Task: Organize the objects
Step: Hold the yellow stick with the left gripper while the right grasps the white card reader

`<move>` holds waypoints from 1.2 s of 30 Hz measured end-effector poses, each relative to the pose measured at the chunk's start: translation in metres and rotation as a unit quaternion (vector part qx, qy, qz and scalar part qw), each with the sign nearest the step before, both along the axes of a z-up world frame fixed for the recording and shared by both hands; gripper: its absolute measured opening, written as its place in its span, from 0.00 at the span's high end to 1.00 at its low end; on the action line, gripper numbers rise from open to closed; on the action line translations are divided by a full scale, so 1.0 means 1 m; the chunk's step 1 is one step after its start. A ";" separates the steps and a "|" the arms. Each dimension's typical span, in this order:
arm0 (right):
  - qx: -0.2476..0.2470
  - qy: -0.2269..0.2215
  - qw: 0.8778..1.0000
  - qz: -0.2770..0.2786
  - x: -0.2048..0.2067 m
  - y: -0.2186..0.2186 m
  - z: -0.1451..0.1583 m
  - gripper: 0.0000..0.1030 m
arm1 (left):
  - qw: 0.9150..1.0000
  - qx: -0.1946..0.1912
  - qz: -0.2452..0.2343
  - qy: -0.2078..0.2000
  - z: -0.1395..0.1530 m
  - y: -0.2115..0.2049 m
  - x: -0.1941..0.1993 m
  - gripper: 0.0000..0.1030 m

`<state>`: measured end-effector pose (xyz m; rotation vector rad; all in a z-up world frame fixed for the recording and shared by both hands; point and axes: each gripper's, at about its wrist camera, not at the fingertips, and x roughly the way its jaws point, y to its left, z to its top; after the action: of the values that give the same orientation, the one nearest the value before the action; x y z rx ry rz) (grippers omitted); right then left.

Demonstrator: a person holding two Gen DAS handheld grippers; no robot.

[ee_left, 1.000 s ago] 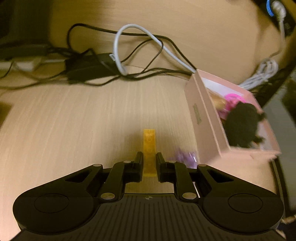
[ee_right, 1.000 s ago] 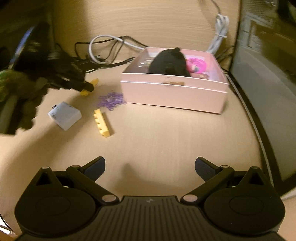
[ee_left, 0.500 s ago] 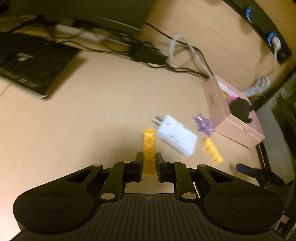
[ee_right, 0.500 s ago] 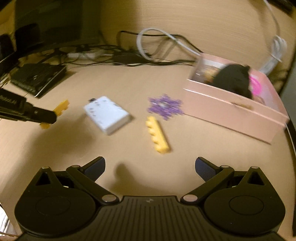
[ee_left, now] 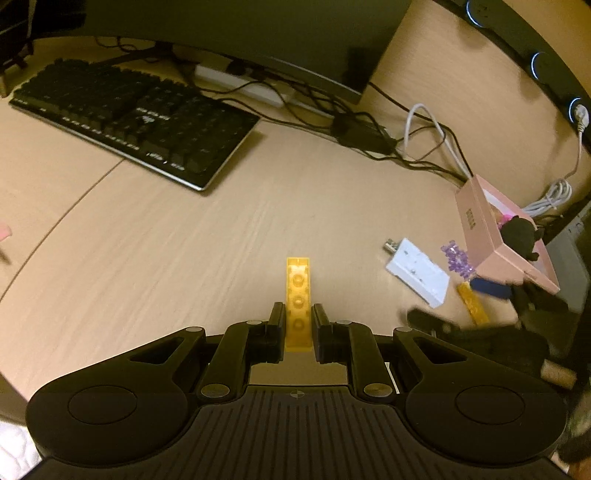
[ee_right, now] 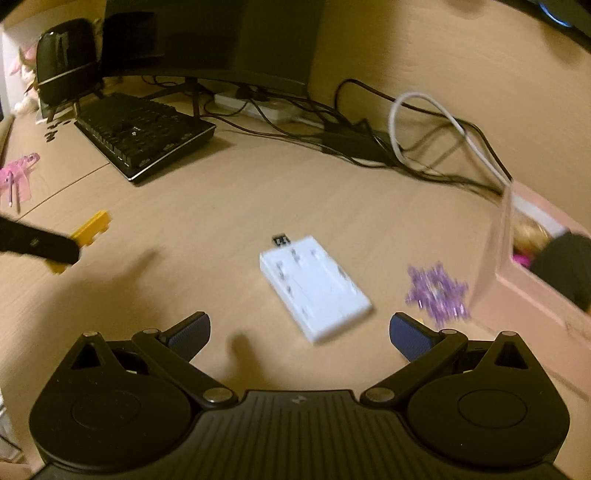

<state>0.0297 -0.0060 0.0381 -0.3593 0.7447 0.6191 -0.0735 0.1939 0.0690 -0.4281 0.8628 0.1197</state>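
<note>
My left gripper (ee_left: 298, 319) is shut on a yellow brick (ee_left: 297, 301), held above the desk; the brick also shows at the left of the right wrist view (ee_right: 90, 227). My right gripper (ee_right: 299, 328) is open and empty, low over the desk, with a white charger block (ee_right: 314, 286) lying just ahead between its fingers. A purple snowflake (ee_right: 437, 290) lies to its right beside the pink box (ee_right: 535, 280). In the left wrist view the charger (ee_left: 417, 271), snowflake (ee_left: 458, 256), a second yellow brick (ee_left: 472, 302) and the pink box (ee_left: 480, 229) lie at the right.
A black keyboard (ee_left: 136, 118) lies at the back left below a monitor (ee_left: 229, 33). Tangled cables and a power strip (ee_left: 369, 129) run along the back. The pink box holds a black plush (ee_left: 519, 234) and pink items. A black speaker (ee_right: 66, 55) stands far left.
My left gripper has swung left and back from the pink box, carrying the yellow brick. My right gripper has moved left and closer to the white charger.
</note>
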 end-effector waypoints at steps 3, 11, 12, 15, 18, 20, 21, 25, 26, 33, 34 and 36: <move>-0.006 -0.001 1.000 0.003 0.017 0.008 -0.001 0.00 | 1.000 0.004 -0.001 0.000 0.002 0.001 -0.005 0.83; 0.004 0.075 0.997 -0.005 0.043 0.013 -0.013 0.00 | 1.000 0.004 -0.001 -0.002 0.004 0.002 -0.007 0.83; 0.014 0.088 0.996 -0.001 0.040 0.012 -0.013 0.00 | 1.000 0.002 0.000 0.000 0.003 0.003 -0.006 0.83; 0.048 0.117 0.991 0.032 0.025 0.010 -0.008 0.00 | 1.000 -0.005 0.001 0.003 0.000 0.004 -0.005 0.83; 0.042 0.092 0.994 0.048 0.009 0.010 -0.003 0.00 | 1.000 -0.009 -0.003 0.006 -0.003 0.002 -0.001 0.83; 0.020 0.057 0.997 0.042 0.003 0.013 -0.001 0.00 | 1.000 -0.010 -0.009 0.009 -0.004 -0.001 0.001 0.83; 0.009 0.044 0.998 0.034 0.003 0.015 -0.002 0.00 | 1.000 -0.010 -0.012 0.010 -0.005 -0.003 0.001 0.83; 0.005 0.041 0.999 0.002 0.017 0.022 -0.002 0.00 | 1.000 -0.010 -0.020 0.014 -0.006 -0.003 0.001 0.83; 0.010 0.044 0.999 0.000 0.020 0.023 -0.001 0.00 | 1.000 -0.011 -0.019 0.016 -0.007 -0.003 0.000 0.83; 0.018 0.050 0.999 -0.009 0.033 0.034 -0.006 0.01 | 0.999 -0.012 -0.022 0.020 -0.007 0.002 -0.007 0.83; 0.020 0.055 0.998 -0.013 0.037 0.036 -0.008 0.03 | 0.999 -0.012 -0.024 0.021 -0.007 0.002 -0.008 0.83; 0.020 0.070 0.997 -0.022 0.043 0.040 -0.013 0.20 | 0.999 -0.014 -0.031 0.025 -0.008 0.003 -0.009 0.83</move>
<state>0.0730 0.0340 0.0251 -0.2644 0.8709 0.6207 -0.0821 0.1967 0.0608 -0.4252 0.9273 0.0605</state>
